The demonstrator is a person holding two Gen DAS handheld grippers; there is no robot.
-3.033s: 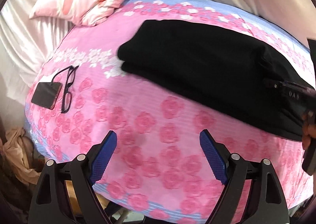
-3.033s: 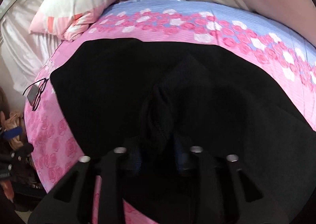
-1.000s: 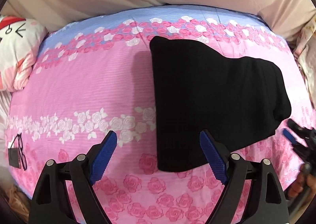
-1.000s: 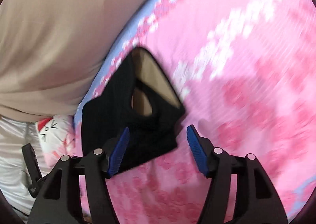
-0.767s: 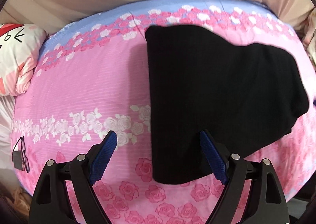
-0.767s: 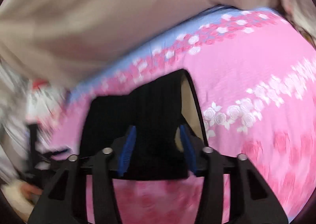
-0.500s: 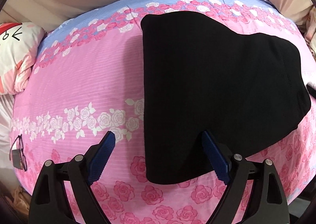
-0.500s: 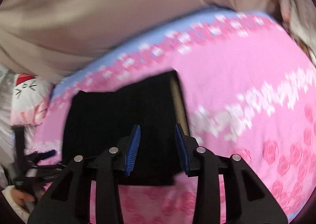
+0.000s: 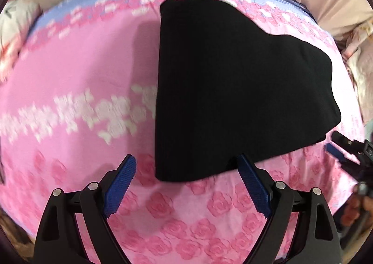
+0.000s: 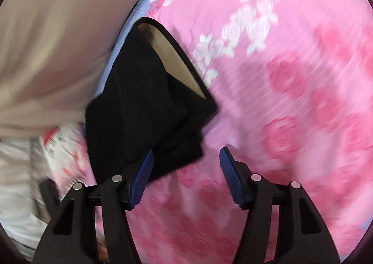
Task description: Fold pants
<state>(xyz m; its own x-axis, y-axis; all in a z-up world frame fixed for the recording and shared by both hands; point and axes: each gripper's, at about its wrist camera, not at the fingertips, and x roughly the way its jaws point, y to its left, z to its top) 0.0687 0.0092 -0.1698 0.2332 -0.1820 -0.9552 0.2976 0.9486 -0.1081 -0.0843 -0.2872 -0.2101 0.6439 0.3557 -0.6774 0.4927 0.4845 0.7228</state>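
Pants [image 9: 233,91] lay folded into a black bundle on the bed [image 9: 70,77]. Both the left tool [image 9: 186,184] and right tool [image 10: 185,175] hung wide open, empty. Folding looked nearly finished; any next move probably called for only squaring the near edge.

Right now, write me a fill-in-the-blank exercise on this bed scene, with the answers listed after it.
1. The folded pants are ____ in colour.
2. They lie on a bedsheet printed with pink ____.
3. The left gripper has its jaws ____, with nothing between them.
4. The right gripper is ____ too, the cloth lying beside its left jaw, not gripped.

Missing words: black; roses; open; open
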